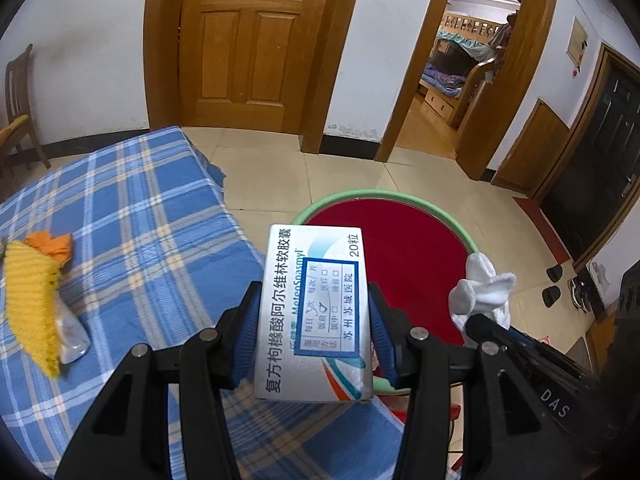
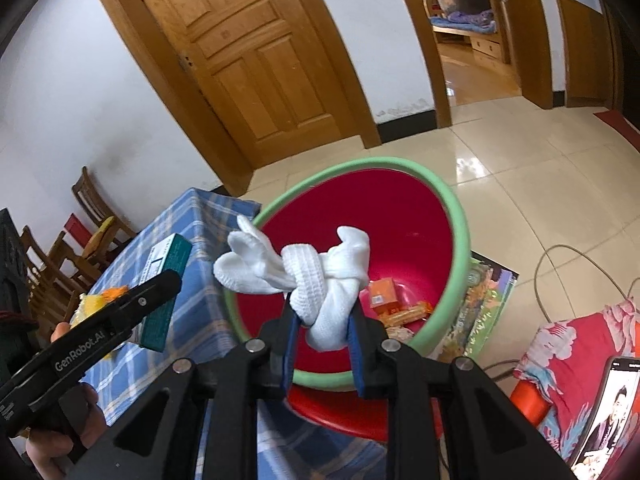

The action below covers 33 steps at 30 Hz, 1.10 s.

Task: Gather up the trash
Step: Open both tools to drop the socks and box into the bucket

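Observation:
My left gripper (image 1: pixel 314 300) is shut on a white medicine box (image 1: pixel 316 312) with blue print, held at the near rim of the red bin (image 1: pixel 412 248) with a green rim. My right gripper (image 2: pixel 322 316) is shut on a knotted white sock (image 2: pixel 320 276), held above the near side of the red bin (image 2: pixel 400 216). The sock also shows at the right of the left wrist view (image 1: pixel 482 292). The medicine box and left gripper show at the left of the right wrist view (image 2: pixel 166 280). Orange wrappers (image 2: pixel 390 300) lie in the bin's bottom.
A table with a blue plaid cloth (image 1: pixel 120 220) stands left of the bin, bearing a yellow knit item (image 1: pixel 32 300), orange scrap (image 1: pixel 54 244) and a clear wrapper (image 1: pixel 74 332). Wooden chairs (image 2: pixel 92 216) stand behind. Books (image 2: pixel 480 304) and a cable (image 2: pixel 560 272) lie on the tiled floor.

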Available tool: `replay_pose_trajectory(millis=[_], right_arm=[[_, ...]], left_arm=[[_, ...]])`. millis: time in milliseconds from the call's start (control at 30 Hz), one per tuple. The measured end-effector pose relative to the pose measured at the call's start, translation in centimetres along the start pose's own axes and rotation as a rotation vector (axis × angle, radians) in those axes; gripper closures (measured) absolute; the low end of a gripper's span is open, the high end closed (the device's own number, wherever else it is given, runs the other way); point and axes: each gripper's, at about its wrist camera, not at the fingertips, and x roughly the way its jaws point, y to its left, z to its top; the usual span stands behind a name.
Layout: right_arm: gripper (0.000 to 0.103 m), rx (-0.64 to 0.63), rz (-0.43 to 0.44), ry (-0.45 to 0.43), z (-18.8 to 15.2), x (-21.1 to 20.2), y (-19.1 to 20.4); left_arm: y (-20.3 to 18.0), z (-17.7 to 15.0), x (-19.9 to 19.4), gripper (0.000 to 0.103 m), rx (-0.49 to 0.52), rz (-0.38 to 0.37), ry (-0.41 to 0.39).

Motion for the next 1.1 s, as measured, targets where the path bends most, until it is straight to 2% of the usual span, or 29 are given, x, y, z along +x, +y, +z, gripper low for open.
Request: replay_pose_trajectory(millis=[333, 400, 500, 867, 1000, 1100], right_arm=[[0.073, 0.037, -0.038, -0.005, 0.5, 0.1, -1.9], [0.062, 0.042, -0.034, -0.007, 0.5, -0.2, -1.8], [0.055, 0.046, -0.025, -0.015, 0.6, -0.3, -1.8], [0.048, 0.064, -0.029, -0.051, 1.0, -1.0, -2.2], [0.045, 0.07, -0.036, -0.058, 1.1, -1.2, -2.3], [0.042, 0.075, -0.036, -0.064, 1.1, -1.4, -2.4]], left_arm=[[-1.5, 0.2, 1.7, 0.053, 0.03, -0.005, 0.027], [-1.7, 0.2, 2.1, 0.053, 0.036, -0.006, 0.032], [-2.0, 0.2, 2.5, 0.053, 0.039, -0.006, 0.039], [-3.0, 0.4, 3.6, 0.052, 0.063, -0.003, 0.072], [-2.8, 0.5, 3.5, 0.039, 0.055, 0.007, 0.066], [-2.6, 0.7, 3.3, 0.038, 0.047, 0.007, 0.06]])
